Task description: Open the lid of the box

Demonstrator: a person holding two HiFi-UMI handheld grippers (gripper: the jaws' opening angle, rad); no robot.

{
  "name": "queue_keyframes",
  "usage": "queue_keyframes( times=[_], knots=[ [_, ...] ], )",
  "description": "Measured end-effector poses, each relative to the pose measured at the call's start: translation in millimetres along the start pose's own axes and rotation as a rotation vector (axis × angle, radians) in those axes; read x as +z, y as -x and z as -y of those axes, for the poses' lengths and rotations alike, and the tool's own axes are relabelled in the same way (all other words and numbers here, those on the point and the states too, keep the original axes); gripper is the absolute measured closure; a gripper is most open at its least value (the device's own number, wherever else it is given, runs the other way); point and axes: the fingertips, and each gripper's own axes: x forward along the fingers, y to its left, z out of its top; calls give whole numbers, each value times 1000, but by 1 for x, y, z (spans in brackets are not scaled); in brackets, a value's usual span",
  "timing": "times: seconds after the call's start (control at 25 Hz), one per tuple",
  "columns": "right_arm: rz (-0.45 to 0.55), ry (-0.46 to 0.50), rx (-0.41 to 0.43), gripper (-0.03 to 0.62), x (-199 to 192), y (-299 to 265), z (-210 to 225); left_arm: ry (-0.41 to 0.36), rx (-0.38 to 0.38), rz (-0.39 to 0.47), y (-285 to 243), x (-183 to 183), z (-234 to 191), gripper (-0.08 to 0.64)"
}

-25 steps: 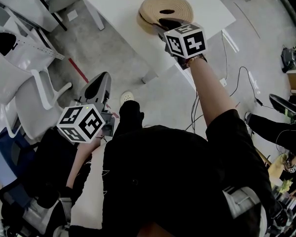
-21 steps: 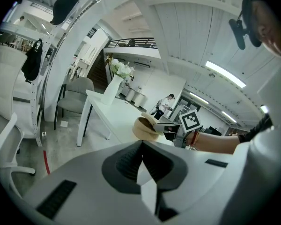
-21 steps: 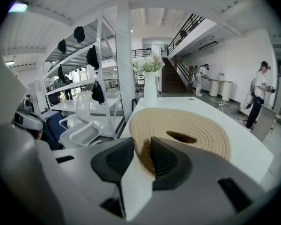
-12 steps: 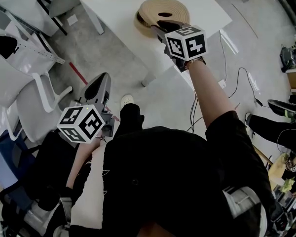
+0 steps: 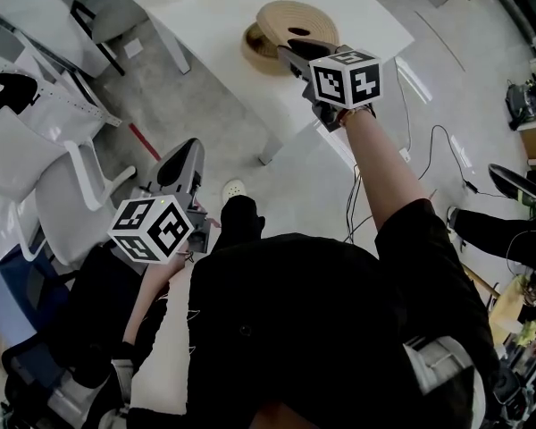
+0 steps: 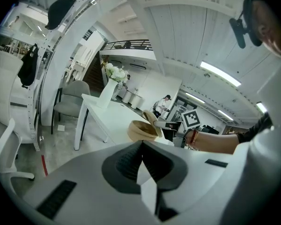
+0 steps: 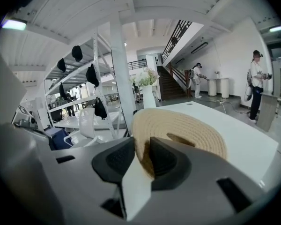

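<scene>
My right tool (image 7: 141, 148) is clamped narrow on the near rim of the woven lid (image 7: 182, 128). Its jaws have just been closing, and the coiled straw edge fills the gap between the pads. In the head view the right tool (image 5: 293, 52) reaches over the near edge of the white tabletop (image 5: 205, 7). There the woven lid (image 5: 290, 16) is tipped up, with its far side raised and a dark oval opening near its centre. The round woven box (image 5: 253, 50) sits under and just beside it, showing at the lid's lower left. From the left gripper view I see the woven box (image 6: 139, 131) open at the top, with the lid leaning over its right side. My left tool (image 6: 141, 150) has its jaws pressed together with nothing between them. It hangs low at my side over the floor, well apart from the tabletop. A white vase (image 7: 149, 96) of flowers stands farther back on the tabletop.
</scene>
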Motion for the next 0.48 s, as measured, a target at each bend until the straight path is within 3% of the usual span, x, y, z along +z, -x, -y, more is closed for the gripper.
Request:
queue_keyframes(
  times=[0.48],
  knots=[
    [76, -82, -2, 492, 16, 17, 4, 2, 0, 31, 18, 4, 0, 549]
  ],
)
